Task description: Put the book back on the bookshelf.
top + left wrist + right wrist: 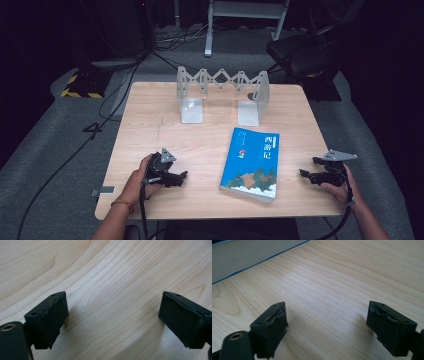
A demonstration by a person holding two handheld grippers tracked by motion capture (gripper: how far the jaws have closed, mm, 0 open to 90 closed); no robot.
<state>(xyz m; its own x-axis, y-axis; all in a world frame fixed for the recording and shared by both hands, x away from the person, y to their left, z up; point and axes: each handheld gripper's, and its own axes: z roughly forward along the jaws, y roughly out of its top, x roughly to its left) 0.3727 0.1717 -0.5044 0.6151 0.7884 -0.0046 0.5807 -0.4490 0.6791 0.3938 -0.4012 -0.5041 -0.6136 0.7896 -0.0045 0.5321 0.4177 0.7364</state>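
Blue-covered book [252,164] lying flat on the pale wooden bench [150,120], cover up, right of centre and towards the near edge, slightly askew. White characters on the cover, painted hills and clouds along its lower end. In the right gripper view, page block of the book [244,257] at top left, well clear of the jaws.

Right tongs [306,173] near the bench's right edge, aimed at the book, apart from it, held in a hand [340,187]; jaws spread wide, only bare wood between them [327,322].

Left tongs [184,176] on the other side of the book, also pointing towards it, not touching; jaws likewise wide apart over bare wood [112,315], gripping nothing.

Farther back, white expanding book rack [223,95] standing upright near the far edge.
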